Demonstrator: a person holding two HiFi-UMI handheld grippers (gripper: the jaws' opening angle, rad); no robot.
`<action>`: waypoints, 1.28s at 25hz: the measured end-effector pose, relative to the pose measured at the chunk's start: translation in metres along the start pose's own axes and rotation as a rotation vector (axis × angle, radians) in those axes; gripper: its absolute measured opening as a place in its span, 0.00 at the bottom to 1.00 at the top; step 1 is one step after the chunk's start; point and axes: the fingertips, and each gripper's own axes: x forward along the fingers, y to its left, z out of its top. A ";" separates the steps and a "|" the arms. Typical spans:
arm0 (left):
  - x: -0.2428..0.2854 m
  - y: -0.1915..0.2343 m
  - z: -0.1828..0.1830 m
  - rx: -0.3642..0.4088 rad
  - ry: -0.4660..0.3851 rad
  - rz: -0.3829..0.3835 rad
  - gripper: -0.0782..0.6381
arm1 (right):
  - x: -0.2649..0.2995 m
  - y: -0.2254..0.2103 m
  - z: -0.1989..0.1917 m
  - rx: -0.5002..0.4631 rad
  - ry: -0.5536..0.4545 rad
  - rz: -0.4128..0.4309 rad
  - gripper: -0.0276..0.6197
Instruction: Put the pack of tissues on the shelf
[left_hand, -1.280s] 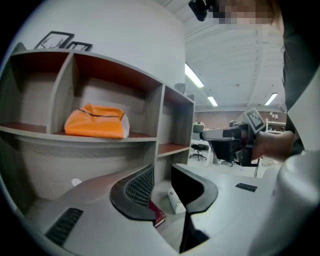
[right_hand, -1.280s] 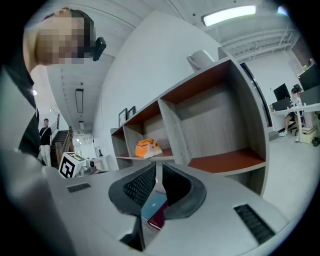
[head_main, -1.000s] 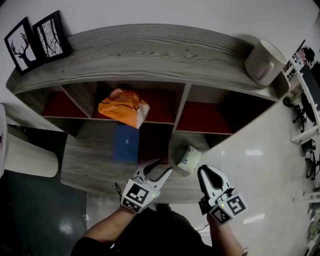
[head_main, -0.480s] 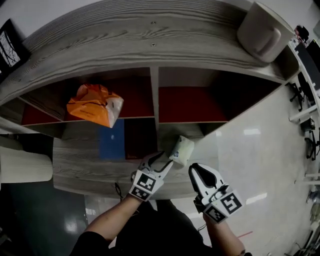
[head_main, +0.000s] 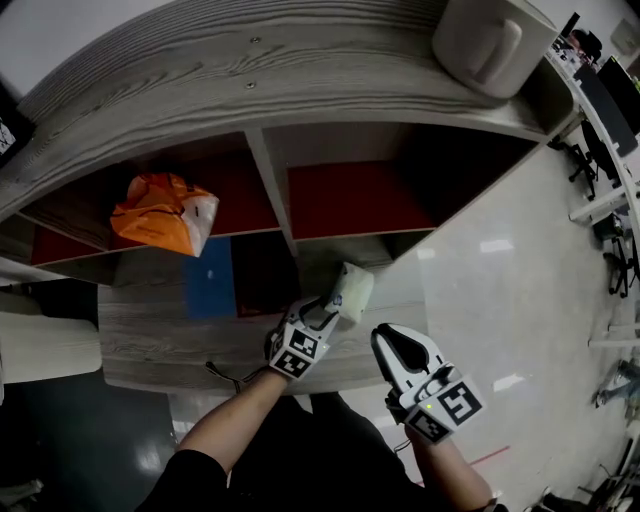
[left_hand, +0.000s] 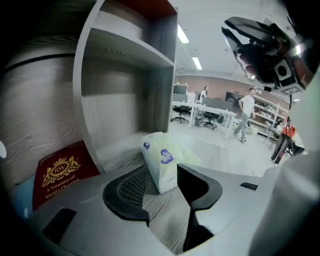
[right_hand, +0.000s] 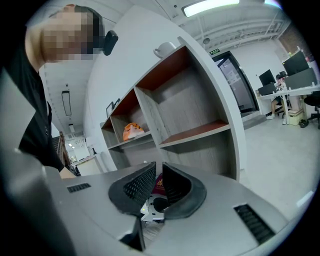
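The pack stands on the lowest board of the shelf, toward that board's right end, just in front of an empty compartment. It is a pale soft packet with blue round labels, leaning a little to the right.

The left claw reaches in from the near side, angled downward. Its jaws have just been opening and stand wide apart, with the near end of the pack between their tips. In the left gripper view the pack sits close against the right jaw, and the left pad stands clear of it. The pads do not squeeze it, and the pack rests on the board.

The right claw hangs to the right of the left one, nearer the person and off the shelf, over the floor. Its jaws are drawn almost together with only a thin slit between them, and nothing is in it.

To the left of the pack, on the same board, lie a red book with gold print and, further left, a blue book. An orange bag sits in the compartment one level up on the left. A white mug stands on the shelf's top at the right end.

Far off in the left gripper view are desks and a person on foot
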 end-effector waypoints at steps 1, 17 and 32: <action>0.003 0.000 -0.002 0.000 0.012 0.002 0.35 | -0.003 -0.002 -0.002 0.016 0.020 -0.015 0.11; -0.002 -0.010 0.012 0.030 0.043 -0.011 0.13 | -0.008 0.006 0.012 0.029 0.026 -0.002 0.11; -0.188 0.022 0.050 -0.085 -0.162 0.066 0.13 | 0.056 0.079 0.033 -0.070 0.004 0.111 0.11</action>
